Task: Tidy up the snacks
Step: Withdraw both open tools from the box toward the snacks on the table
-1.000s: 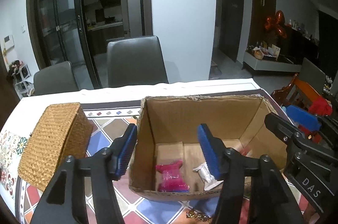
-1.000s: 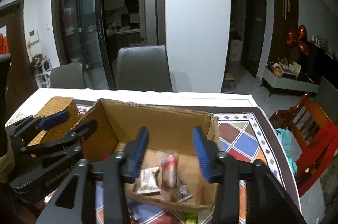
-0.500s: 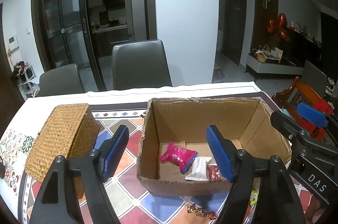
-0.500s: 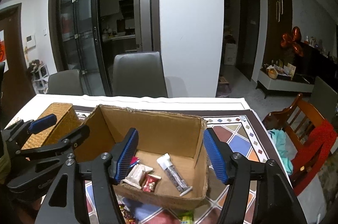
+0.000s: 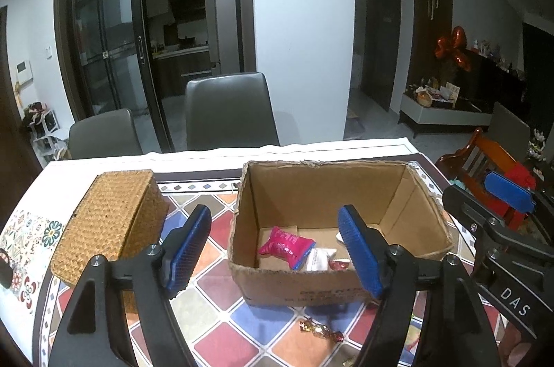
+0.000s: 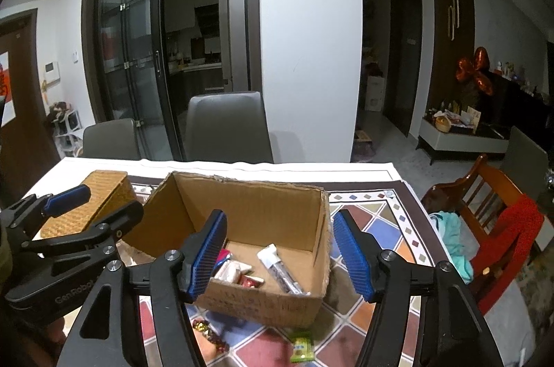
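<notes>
An open cardboard box (image 5: 332, 186) stands on the patterned tablecloth; it also shows in the right wrist view (image 6: 256, 207). Inside lie a pink snack packet (image 5: 285, 244), a white packet (image 5: 320, 259), a small red candy (image 5: 339, 264) and a white tube (image 6: 278, 268). A gold-and-red wrapped candy (image 5: 320, 330) lies on the cloth in front of the box, and a green packet (image 6: 302, 346) lies by the box's front right. My left gripper (image 5: 275, 254) is open and empty, just in front of the box. My right gripper (image 6: 280, 254) is open and empty, to its right.
A closed woven wicker box (image 5: 110, 221) stands left of the cardboard box. Two grey chairs (image 5: 230, 110) stand behind the table. A wooden chair with red and teal cloth (image 6: 498, 228) is off the table's right edge.
Both grippers have drawn back and up from inside the box and opened wider. The snacks that were between the fingers now lie on the box floor.
</notes>
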`<act>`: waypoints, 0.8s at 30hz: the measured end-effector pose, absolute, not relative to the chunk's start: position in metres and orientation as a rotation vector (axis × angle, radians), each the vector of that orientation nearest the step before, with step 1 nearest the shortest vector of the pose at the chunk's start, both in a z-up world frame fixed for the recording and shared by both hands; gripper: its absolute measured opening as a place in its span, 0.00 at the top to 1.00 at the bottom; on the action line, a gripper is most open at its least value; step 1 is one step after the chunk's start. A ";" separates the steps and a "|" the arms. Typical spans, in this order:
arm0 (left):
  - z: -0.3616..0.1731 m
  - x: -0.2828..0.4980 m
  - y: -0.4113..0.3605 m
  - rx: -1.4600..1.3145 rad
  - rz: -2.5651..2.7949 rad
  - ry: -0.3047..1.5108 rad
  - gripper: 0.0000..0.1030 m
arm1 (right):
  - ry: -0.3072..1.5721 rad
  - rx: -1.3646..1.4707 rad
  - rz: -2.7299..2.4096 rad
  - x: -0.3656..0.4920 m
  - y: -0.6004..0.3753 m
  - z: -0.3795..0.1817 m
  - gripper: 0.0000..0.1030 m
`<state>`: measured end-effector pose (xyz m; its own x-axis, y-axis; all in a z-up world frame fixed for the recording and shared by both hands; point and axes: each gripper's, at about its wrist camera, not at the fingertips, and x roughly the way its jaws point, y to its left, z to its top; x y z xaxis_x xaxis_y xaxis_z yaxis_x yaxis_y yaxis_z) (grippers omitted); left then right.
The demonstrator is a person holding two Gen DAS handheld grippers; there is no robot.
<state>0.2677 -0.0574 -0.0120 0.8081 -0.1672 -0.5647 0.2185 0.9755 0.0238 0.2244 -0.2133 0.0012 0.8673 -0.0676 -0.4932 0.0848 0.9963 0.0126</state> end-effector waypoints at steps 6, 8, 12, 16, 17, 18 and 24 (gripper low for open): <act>-0.006 0.252 -0.055 0.091 -0.207 0.584 0.27 | 0.500 0.036 -0.083 0.210 -0.212 0.008 0.37; -0.004 0.246 -0.053 0.090 -0.206 0.581 0.27 | 0.497 0.036 -0.082 0.205 -0.210 0.010 0.37; -0.002 0.235 -0.050 0.091 -0.201 0.574 0.27 | 0.490 0.036 -0.079 0.196 -0.207 0.012 0.37; 0.001 0.225 -0.047 0.092 -0.193 0.572 0.27 | 0.486 0.033 -0.074 0.188 -0.203 0.012 0.37; 0.001 0.222 -0.046 0.093 -0.191 0.571 0.27 | 0.485 0.033 -0.073 0.186 -0.203 0.013 0.37; 0.001 0.220 -0.045 0.094 -0.190 0.571 0.27 | 0.485 0.032 -0.071 0.184 -0.202 0.013 0.37; 0.002 0.208 -0.041 0.084 -0.184 0.574 0.27 | 0.485 0.029 -0.063 0.173 -0.198 0.012 0.37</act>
<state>0.2081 -0.0411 0.0020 0.8238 -0.1499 -0.5467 0.1965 0.9801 0.0274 0.1726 -0.1978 0.0123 0.8828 -0.0533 -0.4668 0.0672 0.9977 0.0132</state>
